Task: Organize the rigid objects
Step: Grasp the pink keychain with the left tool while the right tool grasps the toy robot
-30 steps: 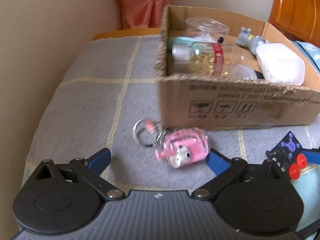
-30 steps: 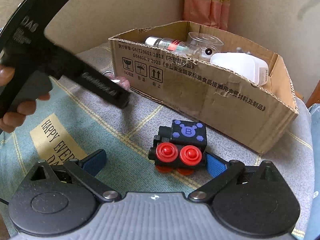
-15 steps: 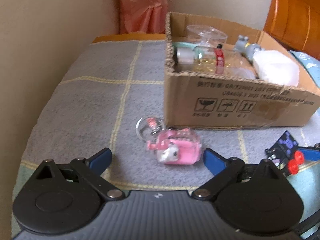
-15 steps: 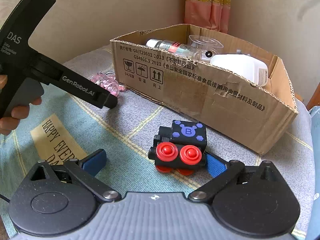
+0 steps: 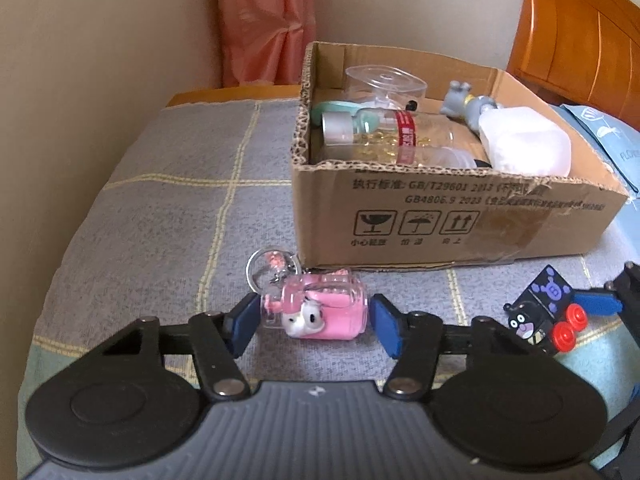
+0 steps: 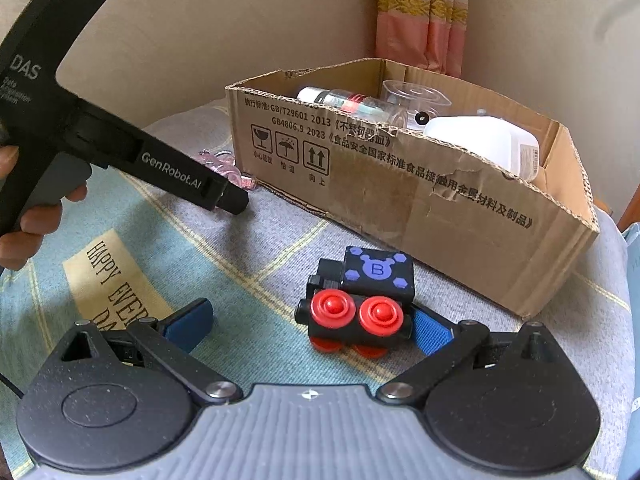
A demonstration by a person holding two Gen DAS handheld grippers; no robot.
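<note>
A pink toy keychain (image 5: 320, 309) with a clear ring lies on the grey checked cloth, just in front of the cardboard box (image 5: 460, 216). My left gripper (image 5: 314, 322) is open, its blue pads on either side of the keychain with small gaps. A black toy train with red wheels (image 6: 360, 300) lies in front of the box (image 6: 420, 196). My right gripper (image 6: 308, 326) is open around it, the right pad close against the train. The train also shows in the left wrist view (image 5: 544, 316).
The box holds a clear bottle with a red band (image 5: 400, 136), a clear plastic tub (image 5: 384, 80), a white container (image 5: 524, 146) and a grey figure (image 5: 460, 98). A wall runs on the left, a pink curtain (image 5: 268, 20) behind, wooden furniture (image 5: 580, 32) at right.
My left gripper has moved forward and narrowed until its pads flank the pink keychain. The right gripper and the train have barely moved.
</note>
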